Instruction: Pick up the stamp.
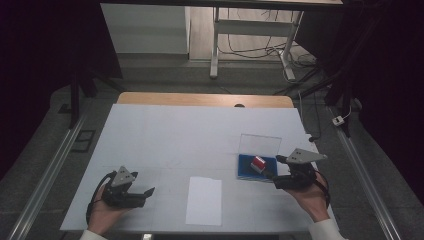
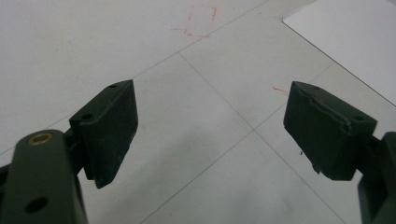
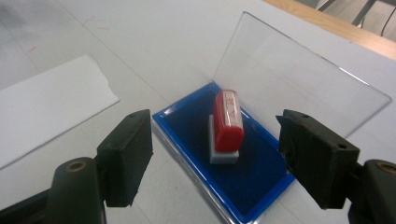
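A red stamp [image 3: 227, 126] with a grey base stands on a blue ink pad [image 3: 252, 172], whose clear lid [image 3: 299, 79] is raised behind it. In the high view the stamp [image 1: 258, 163] and the ink pad [image 1: 246, 170] sit right of the table's middle. My right gripper [image 1: 278, 167] is open just right of the pad, its jaws pointing at the stamp, which stands between and beyond them without contact; the gripper [image 3: 215, 158] shows the same wide gap in its own view. My left gripper [image 1: 145, 194] rests open at the front left over bare surface, and its own view shows the gripper [image 2: 210, 126] holding nothing.
A white sheet of paper [image 1: 204, 200] lies near the front edge between the two grippers; its corner [image 2: 355, 37] shows in the left gripper view. The white board [image 1: 165, 135] covers a wooden table [image 1: 205, 98]. Faint red pen marks [image 2: 201, 21] are on the board.
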`<state>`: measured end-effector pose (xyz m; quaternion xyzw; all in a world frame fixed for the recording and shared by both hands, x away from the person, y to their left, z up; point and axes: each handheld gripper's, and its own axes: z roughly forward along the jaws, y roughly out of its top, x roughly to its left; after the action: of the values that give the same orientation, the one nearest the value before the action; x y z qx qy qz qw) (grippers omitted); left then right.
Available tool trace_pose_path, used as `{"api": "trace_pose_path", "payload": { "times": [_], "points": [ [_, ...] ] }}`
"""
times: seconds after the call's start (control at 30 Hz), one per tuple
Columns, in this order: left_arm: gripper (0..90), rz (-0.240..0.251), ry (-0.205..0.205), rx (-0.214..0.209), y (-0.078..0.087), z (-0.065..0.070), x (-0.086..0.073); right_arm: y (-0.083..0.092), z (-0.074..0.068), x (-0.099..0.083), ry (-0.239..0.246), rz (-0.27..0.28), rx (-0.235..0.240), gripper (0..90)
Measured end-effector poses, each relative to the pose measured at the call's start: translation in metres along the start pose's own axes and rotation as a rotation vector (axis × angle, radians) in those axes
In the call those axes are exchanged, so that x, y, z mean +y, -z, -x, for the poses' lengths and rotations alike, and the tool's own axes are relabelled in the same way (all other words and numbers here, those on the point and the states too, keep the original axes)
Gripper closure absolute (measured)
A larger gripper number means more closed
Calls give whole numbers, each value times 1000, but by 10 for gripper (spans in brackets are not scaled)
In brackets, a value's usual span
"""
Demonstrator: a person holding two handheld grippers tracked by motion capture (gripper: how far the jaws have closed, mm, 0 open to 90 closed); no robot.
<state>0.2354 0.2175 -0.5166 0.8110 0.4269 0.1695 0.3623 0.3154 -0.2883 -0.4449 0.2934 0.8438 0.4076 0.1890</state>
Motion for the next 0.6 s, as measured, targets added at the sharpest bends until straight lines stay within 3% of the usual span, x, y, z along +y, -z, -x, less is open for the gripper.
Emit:
{"api": "trace_pose_path", "payload": {
  "times": [0.27, 0.6],
  "points": [
    [185, -11, -8, -2, -2, 1, 0, -22, 5, 12, -9, -67, 25, 260],
    [185, -15, -11, -2, -3, 1, 0, -45, 14, 26, -19, -143, 18, 289]
  ]
}}
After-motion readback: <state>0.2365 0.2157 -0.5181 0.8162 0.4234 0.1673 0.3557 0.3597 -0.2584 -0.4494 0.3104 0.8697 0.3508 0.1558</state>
